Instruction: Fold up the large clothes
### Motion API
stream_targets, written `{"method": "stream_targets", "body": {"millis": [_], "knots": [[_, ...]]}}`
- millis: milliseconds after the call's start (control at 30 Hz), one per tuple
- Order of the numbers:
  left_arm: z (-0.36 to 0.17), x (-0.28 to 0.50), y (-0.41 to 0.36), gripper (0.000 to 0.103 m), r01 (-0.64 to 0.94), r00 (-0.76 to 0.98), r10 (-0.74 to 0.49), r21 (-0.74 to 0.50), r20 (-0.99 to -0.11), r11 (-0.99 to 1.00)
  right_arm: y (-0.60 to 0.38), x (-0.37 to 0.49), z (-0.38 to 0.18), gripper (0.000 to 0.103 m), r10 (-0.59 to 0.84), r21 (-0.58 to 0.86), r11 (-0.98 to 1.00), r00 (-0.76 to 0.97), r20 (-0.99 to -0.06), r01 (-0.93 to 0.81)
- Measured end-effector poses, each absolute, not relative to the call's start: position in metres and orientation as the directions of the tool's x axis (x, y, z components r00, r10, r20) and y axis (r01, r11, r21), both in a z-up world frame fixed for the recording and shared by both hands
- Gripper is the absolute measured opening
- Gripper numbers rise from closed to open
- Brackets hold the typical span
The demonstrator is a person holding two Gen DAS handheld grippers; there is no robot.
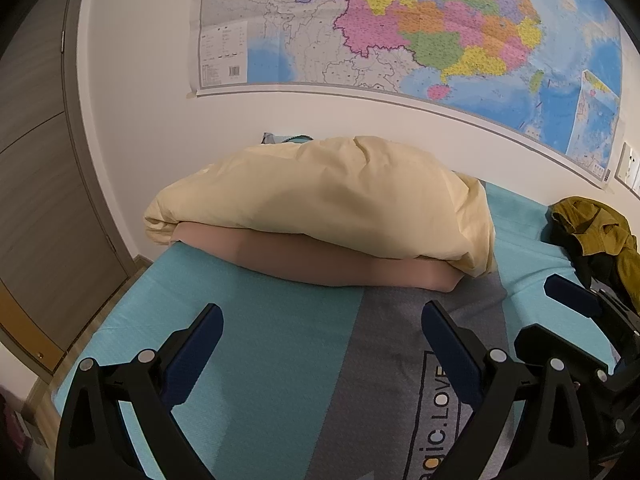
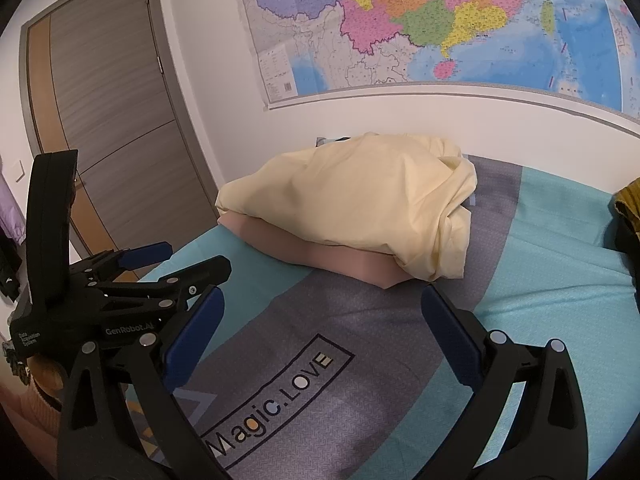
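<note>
A crumpled mustard-olive garment (image 1: 592,220) lies on the bed's far right, over some dark clothing (image 1: 596,268). Only its edge (image 2: 627,200) shows in the right wrist view. My left gripper (image 1: 320,312) hangs open over the teal and grey bedsheet (image 1: 272,360) with nothing between its fingers. My right gripper (image 2: 323,296) is also open and empty, above the grey stripe printed "Magic.LOVE" (image 2: 276,396). The two grippers are side by side: the right gripper (image 1: 560,312) shows at the right edge of the left wrist view, and the left gripper (image 2: 188,258) at the left of the right wrist view.
A pale yellow bundle of bedding (image 1: 320,200) rests on a pink pillow (image 1: 328,260) at the head of the bed, against the wall. A large map (image 1: 400,28) hangs above. A wooden door (image 2: 108,120) stands left of the bed.
</note>
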State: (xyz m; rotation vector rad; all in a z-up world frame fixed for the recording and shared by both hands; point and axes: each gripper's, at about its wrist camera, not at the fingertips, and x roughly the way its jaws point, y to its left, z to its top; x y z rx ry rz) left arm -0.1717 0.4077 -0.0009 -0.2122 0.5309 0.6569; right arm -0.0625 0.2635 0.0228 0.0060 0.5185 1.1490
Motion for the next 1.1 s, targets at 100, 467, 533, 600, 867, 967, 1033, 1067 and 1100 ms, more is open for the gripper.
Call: {"method": "stream_targets", "body": {"millis": [100,467,533,600,867,967,1033,1067,1100], "knots": [[-0.0007,-0.1712,0.4076,0.096,-0.629,0.666,0.523,-0.023,-0.531,0.777,0.2628,-0.0625,0.0225,0.097,0.869,0.265,0.424,0.306,-0.388,-0.866],[-0.0006,-0.1708,0.4077,0.096,-0.629,0.667,0.521,-0.028,-0.533,0.777,0.2628,-0.0624,0.0225,0.097,0.869,0.267,0.425,0.308,-0.388,-0.865],[-0.0007,-0.1712,0.4081,0.096,-0.630,0.666,0.521,-0.028,-0.534,0.776,0.2625,-0.0625,0.0226,0.097,0.870,0.269,0.424,0.306,-0.388,-0.865],[-0.0010,-0.1706,0.4079,0.096,-0.629,0.667,0.520,-0.030,-0.534,0.777,0.2626,-0.0630,0.0230,0.097,0.869,0.269,0.424,0.305,-0.389,-0.865],[-0.0008,-0.1715,0.4069,0.096,-0.634,0.664,0.521,-0.034,-0.536,0.773,0.2628,-0.0633,0.0231,0.097,0.869,0.267,0.424,0.306,-0.388,-0.865],[-0.0011,-0.1714,0.4067,0.096,-0.633,0.665,0.522,-0.032,-0.535,0.773,0.2630,-0.0629,0.0229,0.097,0.869,0.267,0.424,0.305,-0.390,-0.865],[-0.0014,-0.1714,0.4073,0.096,-0.632,0.665,0.520,-0.034,-0.536,0.774,0.2631,-0.0631,0.0229,0.097,0.869,0.268,0.426,0.308,-0.387,-0.864],[-0.0016,-0.1714,0.4072,0.096,-0.631,0.666,0.519,-0.034,-0.536,0.775,0.2631,-0.0633,0.0231,0.097,0.869,0.269,0.426,0.307,-0.388,-0.864],[-0.0017,-0.1713,0.4077,0.096,-0.631,0.666,0.518,-0.034,-0.536,0.775,0.2631,-0.0637,0.0230,0.097,0.869,0.269,0.426,0.308,-0.387,-0.864]]}}
